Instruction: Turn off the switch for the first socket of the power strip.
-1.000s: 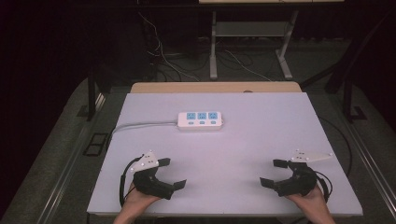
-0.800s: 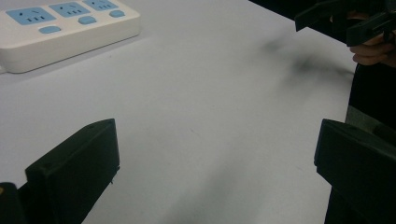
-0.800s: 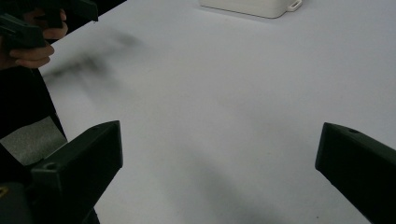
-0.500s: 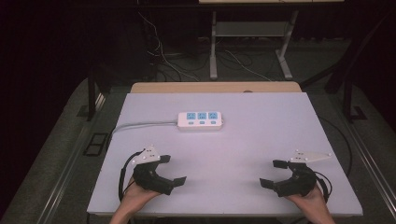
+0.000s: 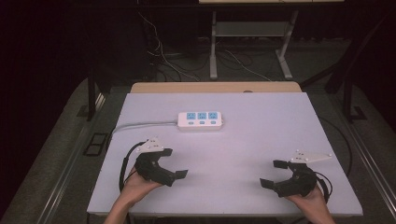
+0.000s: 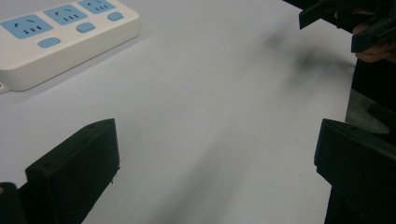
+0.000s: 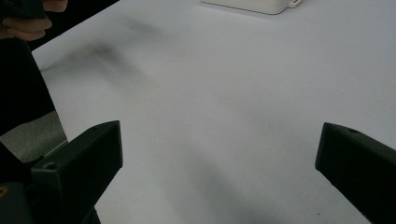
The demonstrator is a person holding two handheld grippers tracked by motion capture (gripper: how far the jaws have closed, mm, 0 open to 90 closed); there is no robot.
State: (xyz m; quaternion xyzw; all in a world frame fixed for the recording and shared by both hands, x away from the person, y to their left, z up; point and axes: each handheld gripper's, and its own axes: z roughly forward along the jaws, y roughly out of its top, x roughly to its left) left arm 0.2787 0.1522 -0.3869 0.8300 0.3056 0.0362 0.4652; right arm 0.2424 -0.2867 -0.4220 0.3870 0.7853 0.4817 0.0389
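A white power strip with blue sockets lies at the back middle of the white tabletop. My left gripper sits near the front left, open, nothing between its jaws. At the front right my right gripper is open and empty too, pointing left. In the left gripper view the open gripper faces bare table, with the power strip at top left and the other gripper at top right. The right gripper view has its gripper open over bare table, the strip's edge at the top.
The strip's white cord runs off the table's left edge. A wooden ledge borders the far edge. Beyond it are a desk frame and loose cables on the dark floor. A hand shows at top left of the right gripper view.
My left gripper has shifted slightly forward, away from the front edge. The right gripper and the power strip have stayed put.
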